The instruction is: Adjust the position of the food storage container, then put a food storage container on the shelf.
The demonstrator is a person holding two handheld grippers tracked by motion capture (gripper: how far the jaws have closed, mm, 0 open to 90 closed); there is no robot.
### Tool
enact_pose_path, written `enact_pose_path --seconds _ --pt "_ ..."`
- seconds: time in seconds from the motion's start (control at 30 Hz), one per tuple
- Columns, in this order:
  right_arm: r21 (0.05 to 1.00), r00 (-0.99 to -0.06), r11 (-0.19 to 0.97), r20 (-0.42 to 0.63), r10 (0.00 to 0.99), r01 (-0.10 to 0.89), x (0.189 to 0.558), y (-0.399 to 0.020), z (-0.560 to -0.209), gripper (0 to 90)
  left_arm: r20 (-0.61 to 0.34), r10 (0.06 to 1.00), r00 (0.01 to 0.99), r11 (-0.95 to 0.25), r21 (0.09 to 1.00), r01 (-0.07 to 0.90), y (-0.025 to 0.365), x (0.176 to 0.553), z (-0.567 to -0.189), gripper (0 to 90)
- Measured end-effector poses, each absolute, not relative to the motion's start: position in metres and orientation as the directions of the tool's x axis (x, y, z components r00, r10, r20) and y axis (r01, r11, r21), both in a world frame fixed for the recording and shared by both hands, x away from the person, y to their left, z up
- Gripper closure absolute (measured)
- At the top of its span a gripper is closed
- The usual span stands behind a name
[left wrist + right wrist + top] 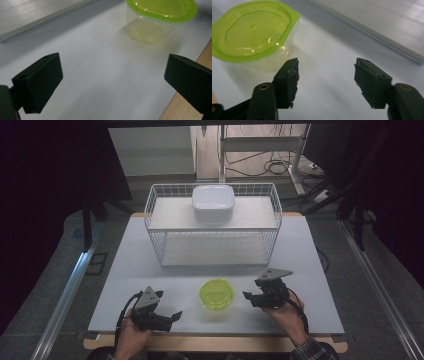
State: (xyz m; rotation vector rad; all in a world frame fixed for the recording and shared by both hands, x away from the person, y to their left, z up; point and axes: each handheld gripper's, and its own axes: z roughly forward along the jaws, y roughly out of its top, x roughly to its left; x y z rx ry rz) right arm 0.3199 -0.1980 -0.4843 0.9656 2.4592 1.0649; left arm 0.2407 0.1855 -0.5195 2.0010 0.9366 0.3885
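A clear tub with a lime-green lid stands near the front middle of the white table. My left gripper rests low at the tub's left, pointing toward it, open. In the left gripper view the open left gripper has bare tabletop between its jaws, and the tub sits beyond at the upper right. My right gripper hovers just right of the tub, open. The right gripper view shows the right gripper holding nothing, the tub just off its left jaw.
A white wire shelf basket stands at the back of the table with a white lidded box on its upper shelf. The wooden table edge runs close beside the left gripper. Dark floor, rails and cables surround the table.
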Motion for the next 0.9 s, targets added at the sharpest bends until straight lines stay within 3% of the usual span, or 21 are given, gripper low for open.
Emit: enact_pose_path --seconds 0.4,0.7,0.9 --pt "0.783 -0.743 0.449 0.025 0.669 0.431 0.316 -0.198 -0.485 10.2 -0.055 0.733 0.678 -0.352 0.822 0.447 0.183 0.24 -0.52 1.3" --pt "0.783 -0.767 0.431 0.089 0.636 0.448 0.319 -0.188 -0.48 3.3 -0.054 0.729 0.682 -0.359 0.819 0.448 0.182 0.24 -0.521 1.3" --pt "0.785 -0.763 0.414 0.113 0.637 0.461 0.321 -0.177 -0.473 6.2 -0.053 0.728 0.684 -0.363 0.816 0.45 0.181 0.24 -0.521 1.3"
